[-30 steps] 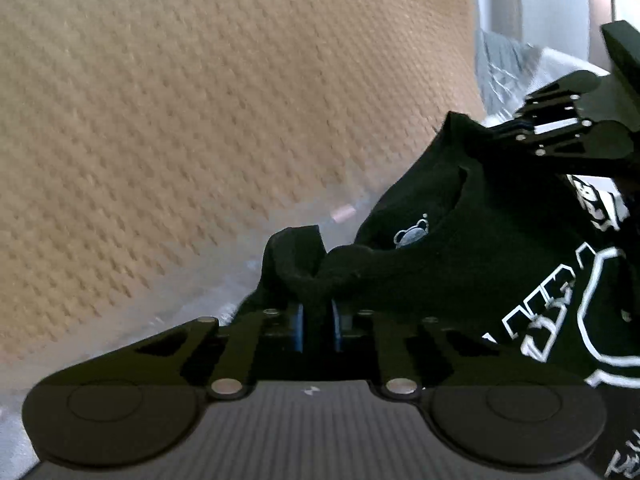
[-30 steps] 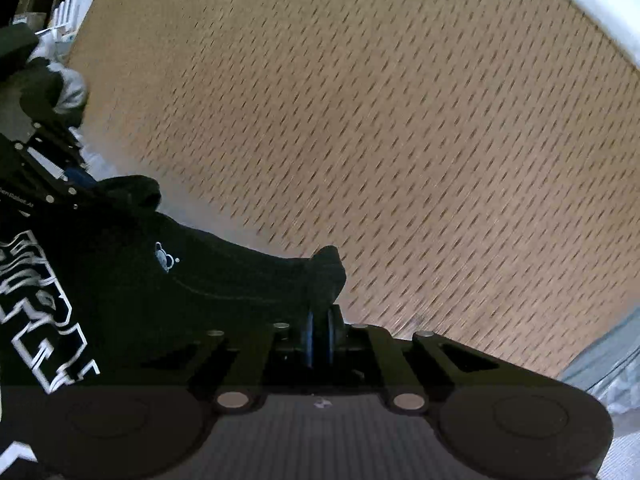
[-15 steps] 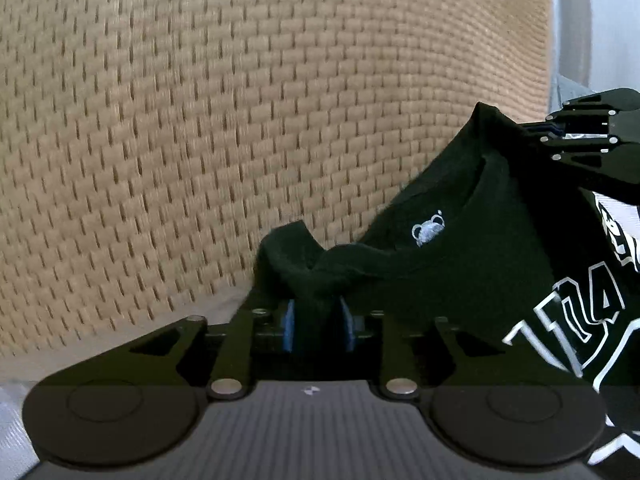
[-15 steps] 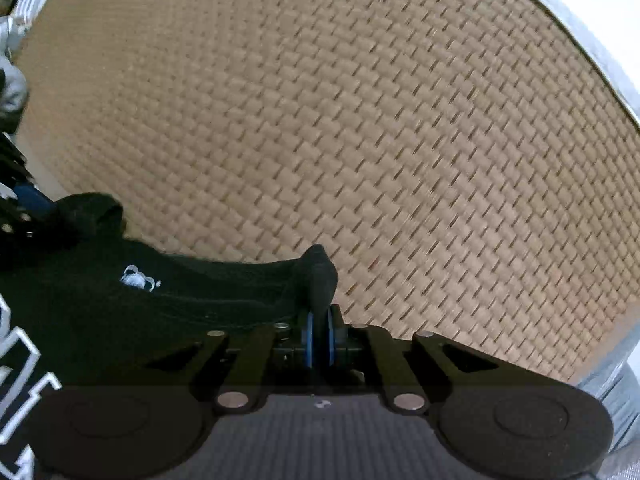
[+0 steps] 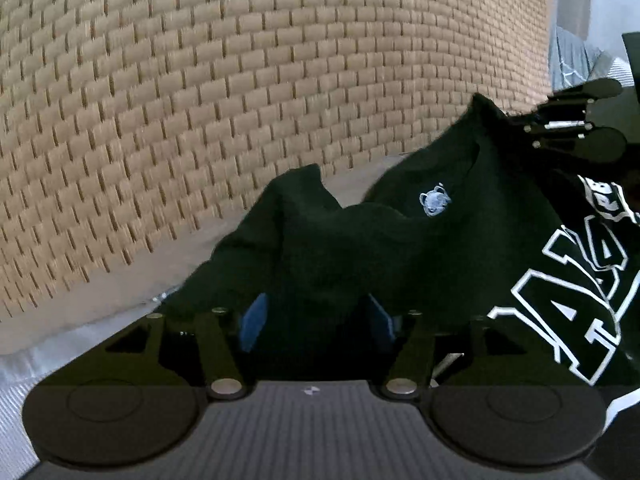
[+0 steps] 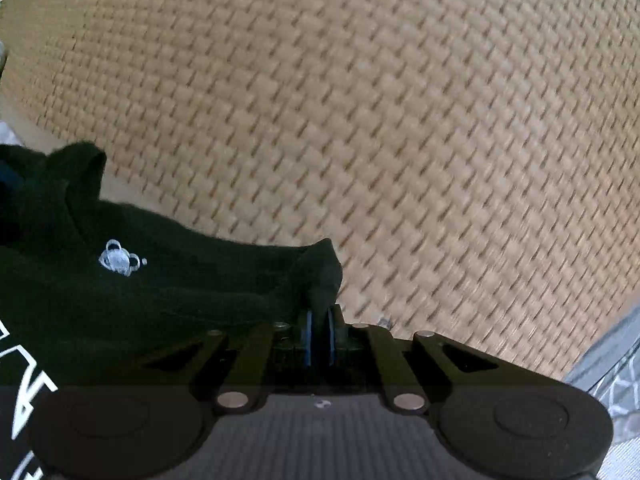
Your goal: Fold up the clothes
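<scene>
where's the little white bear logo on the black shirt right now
The bear logo sits just below the collar of the black shirt, right of centre in the left wrist view, above the open left gripper.

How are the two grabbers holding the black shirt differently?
The left gripper has just been opening: its blue pads stand wide apart, with the black shirt loose between them. The right gripper is pinched shut on a bunched shirt edge, its pads nearly touching. Both are black with blue pads, above the woven mat.
</scene>
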Motion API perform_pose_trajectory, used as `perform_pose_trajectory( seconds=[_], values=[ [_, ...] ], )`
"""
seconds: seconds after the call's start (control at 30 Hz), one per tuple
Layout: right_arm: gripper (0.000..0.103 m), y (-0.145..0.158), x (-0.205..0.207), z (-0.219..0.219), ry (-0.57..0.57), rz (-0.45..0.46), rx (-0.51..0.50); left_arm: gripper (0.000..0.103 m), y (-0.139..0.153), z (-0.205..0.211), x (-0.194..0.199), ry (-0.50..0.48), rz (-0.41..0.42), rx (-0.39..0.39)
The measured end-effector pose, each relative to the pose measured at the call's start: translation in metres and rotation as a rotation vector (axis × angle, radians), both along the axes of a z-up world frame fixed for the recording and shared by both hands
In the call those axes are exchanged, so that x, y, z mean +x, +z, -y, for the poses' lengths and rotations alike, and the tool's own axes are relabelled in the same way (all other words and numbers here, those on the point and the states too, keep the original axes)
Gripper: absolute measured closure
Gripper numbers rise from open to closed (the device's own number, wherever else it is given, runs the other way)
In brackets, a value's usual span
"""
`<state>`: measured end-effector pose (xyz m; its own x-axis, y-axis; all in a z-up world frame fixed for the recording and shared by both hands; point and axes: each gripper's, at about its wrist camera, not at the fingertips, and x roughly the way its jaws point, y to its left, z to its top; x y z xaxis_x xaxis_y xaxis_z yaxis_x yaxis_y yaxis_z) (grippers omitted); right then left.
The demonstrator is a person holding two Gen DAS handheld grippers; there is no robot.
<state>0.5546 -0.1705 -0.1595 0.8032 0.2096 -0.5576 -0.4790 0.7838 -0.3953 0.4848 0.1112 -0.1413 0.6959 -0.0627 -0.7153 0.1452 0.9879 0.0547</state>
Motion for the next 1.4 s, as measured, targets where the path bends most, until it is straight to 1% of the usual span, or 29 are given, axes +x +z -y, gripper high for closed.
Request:
perform_pose_trajectory(
  seconds=[0.03, 0.1, 0.17, 0.2, 0.27, 0.33, 0.37, 0.43, 0.5, 0.6, 0.67, 0.7, 0.73, 0.8, 0.87, 0.93, 1.03, 1.1, 1.17, 1.3, 1.4],
  values=[
    [0.094, -0.002, 0.000, 0.002, 0.000, -0.001, 0.001, 0.044, 0.002, -0.001, 0.000, 0.015, 0.012, -0.001],
    [0.094, -0.003, -0.001, 0.004, 0.001, -0.006, 0.004, 0.044, 0.009, -0.010, -0.002, 0.009, 0.050, -0.065],
    [0.094, -0.004, -0.002, 0.006, 0.005, -0.012, 0.003, 0.040, 0.014, -0.018, -0.004, 0.010, 0.093, -0.108],
    [0.093, -0.003, -0.004, 0.011, 0.004, -0.011, 0.006, 0.035, 0.016, -0.023, -0.004, 0.027, 0.108, -0.116],
    [0.093, -0.001, -0.008, 0.021, -0.002, -0.015, 0.014, 0.034, 0.019, -0.032, -0.002, 0.058, 0.131, -0.140],
    [0.093, -0.004, -0.008, 0.023, -0.009, -0.015, 0.010, 0.034, 0.019, -0.040, 0.003, 0.079, 0.134, -0.184],
    [0.093, -0.004, -0.009, 0.025, -0.015, -0.012, 0.004, 0.034, 0.017, -0.043, 0.006, 0.103, 0.127, -0.179],
    [0.093, -0.004, -0.014, 0.030, -0.015, -0.008, -0.007, 0.035, 0.011, -0.045, 0.014, 0.142, 0.092, -0.141],
    [0.093, -0.004, -0.019, 0.037, -0.015, -0.006, -0.009, 0.035, 0.003, -0.046, 0.021, 0.141, 0.048, -0.124],
    [0.093, -0.006, -0.028, 0.052, -0.023, -0.007, -0.002, 0.036, -0.005, -0.048, 0.026, 0.146, 0.009, -0.111],
    [0.094, -0.005, -0.031, 0.059, -0.025, -0.007, 0.005, 0.052, -0.005, -0.050, 0.024, 0.145, 0.022, -0.118],
    [0.094, -0.005, -0.033, 0.062, -0.025, -0.008, 0.012, 0.070, -0.005, -0.050, 0.023, 0.142, 0.030, -0.117],
    [0.094, -0.005, -0.034, 0.064, -0.028, -0.010, 0.016, 0.079, -0.004, -0.049, 0.021, 0.138, 0.039, -0.107],
    [0.096, -0.003, -0.039, 0.065, -0.026, -0.001, 0.014, 0.086, -0.002, -0.042, 0.013, 0.123, 0.065, -0.062],
    [0.097, 0.001, -0.036, 0.047, -0.011, 0.014, -0.005, 0.091, 0.000, -0.035, 0.006, 0.118, 0.090, -0.030],
    [0.098, 0.004, -0.032, 0.029, 0.004, 0.028, -0.024, 0.092, 0.004, -0.036, -0.002, 0.137, 0.118, -0.025],
    [0.098, 0.019, -0.034, 0.025, 0.026, 0.063, -0.017, 0.092, 0.012, -0.041, -0.015, 0.166, 0.168, -0.004],
    [0.098, 0.028, -0.035, 0.020, 0.038, 0.098, -0.022, 0.092, 0.018, -0.044, -0.016, 0.183, 0.192, 0.014],
    [0.098, 0.035, -0.036, 0.013, 0.046, 0.131, -0.023, 0.092, 0.021, -0.048, -0.025, 0.197, 0.210, 0.029],
    [0.098, 0.045, -0.028, -0.006, 0.042, 0.169, -0.022, 0.092, 0.031, -0.054, -0.026, 0.220, 0.244, 0.070],
    [0.098, 0.045, -0.017, -0.021, 0.043, 0.193, -0.039, 0.091, 0.035, -0.064, -0.025, 0.246, 0.252, 0.077]
  ],
)
